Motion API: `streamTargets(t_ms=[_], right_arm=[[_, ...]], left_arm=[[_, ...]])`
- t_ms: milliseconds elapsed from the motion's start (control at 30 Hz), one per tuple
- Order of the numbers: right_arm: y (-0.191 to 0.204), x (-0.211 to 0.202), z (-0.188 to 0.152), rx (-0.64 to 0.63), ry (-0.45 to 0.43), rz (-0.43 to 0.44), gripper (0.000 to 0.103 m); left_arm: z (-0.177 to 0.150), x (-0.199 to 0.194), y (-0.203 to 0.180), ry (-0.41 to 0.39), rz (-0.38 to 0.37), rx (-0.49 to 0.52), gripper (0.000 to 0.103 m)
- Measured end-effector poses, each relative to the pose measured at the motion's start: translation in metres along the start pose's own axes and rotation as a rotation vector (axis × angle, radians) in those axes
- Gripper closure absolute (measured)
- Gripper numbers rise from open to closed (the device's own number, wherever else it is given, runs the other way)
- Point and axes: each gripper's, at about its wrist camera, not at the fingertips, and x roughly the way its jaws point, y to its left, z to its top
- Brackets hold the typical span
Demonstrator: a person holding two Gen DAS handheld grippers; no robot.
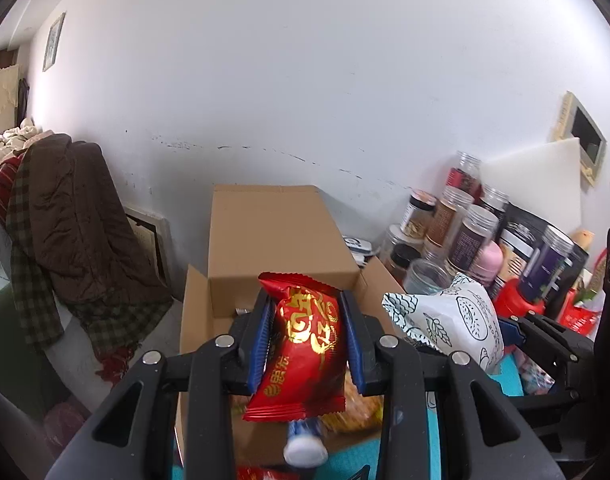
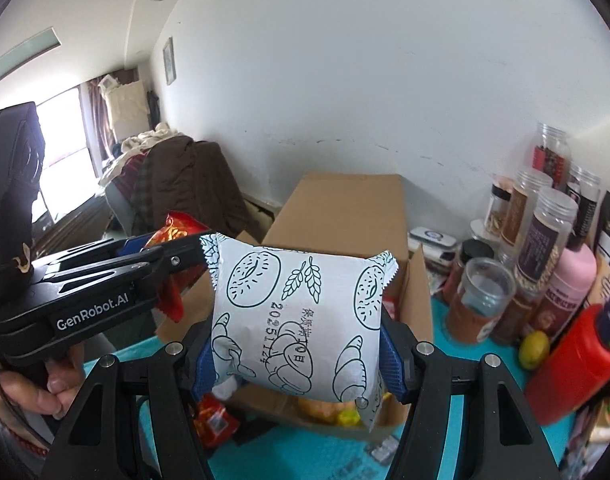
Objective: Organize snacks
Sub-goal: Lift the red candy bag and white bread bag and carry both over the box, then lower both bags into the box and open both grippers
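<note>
My left gripper (image 1: pixel 307 316) is shut on a red snack packet with gold lettering (image 1: pixel 305 344), held above the near end of an open cardboard box (image 1: pixel 281 232). My right gripper (image 2: pixel 299 344) is shut on a puffy white packet printed with green bread drawings (image 2: pixel 297 312), also held over the box (image 2: pixel 345 208). In the left wrist view the white packet (image 1: pixel 453 316) hangs just to the right. The right wrist view shows the left gripper (image 2: pixel 153 264) with the red packet (image 2: pixel 173 236) at the left, a person's hand (image 2: pixel 33 388) on its handle. Orange and yellow snacks lie inside the box.
Clear plastic jars (image 1: pixel 457 220) and dark pouches crowd the right side on a teal table cover (image 2: pixel 345 452), with a red bottle (image 2: pixel 577 364), a pink bottle (image 2: pixel 573 276) and a lemon (image 2: pixel 535 350). A chair piled with brown clothes (image 1: pixel 73 216) stands left. A white wall is behind.
</note>
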Motion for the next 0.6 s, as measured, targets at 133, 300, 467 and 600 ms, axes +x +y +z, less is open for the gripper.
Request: streamTargets(t_ms=[133, 300, 467, 600], right_arm=[[-0.007, 0.020, 0.010, 0.002, -0.008, -0.002, 0.038], [-0.017, 0.039, 0.018, 0.017, -0.010, 0.003, 0.037], [-0.029, 0.058, 0.025, 0.050, 0.002, 0.010, 0.037], [-0.039, 0.074, 0.024, 0.080, 0.031, 0.014, 0.037]], left_arm=[[0.007, 0.023, 0.007, 0.018, 0.002, -0.014, 0.071], [0.015, 0.049, 0.013, 0.038, 0.034, -0.010, 0.071], [0.022, 0.068, 0.014, 0.046, 0.066, 0.005, 0.071], [0.021, 0.084, 0.015, 0.066, 0.075, 0.015, 0.071]])
